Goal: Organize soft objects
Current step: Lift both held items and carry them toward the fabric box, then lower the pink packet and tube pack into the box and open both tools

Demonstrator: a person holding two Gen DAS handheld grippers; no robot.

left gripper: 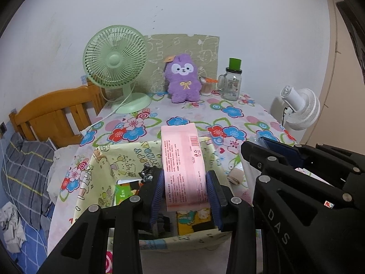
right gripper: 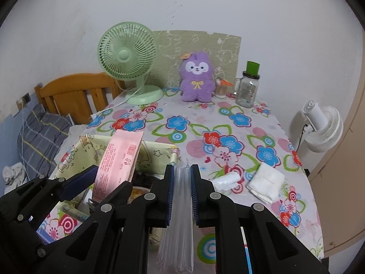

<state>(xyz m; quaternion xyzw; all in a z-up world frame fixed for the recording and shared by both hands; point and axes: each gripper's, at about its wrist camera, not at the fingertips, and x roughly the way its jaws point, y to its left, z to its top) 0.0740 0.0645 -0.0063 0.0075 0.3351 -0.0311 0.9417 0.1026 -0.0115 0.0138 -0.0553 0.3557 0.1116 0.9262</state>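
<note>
- Your left gripper is clamped on the pink pack, held over the yellow fabric bin.
- Your right gripper is closed on a clear plastic bundle.
- Only the right wrist view shows the folded white cloths on the floral tablecloth.

Our right gripper pinches a clear plastic packet above the flowered surface. Our left gripper holds a pink pack over the yellow fabric bin. Two white cloths lie near.
</note>
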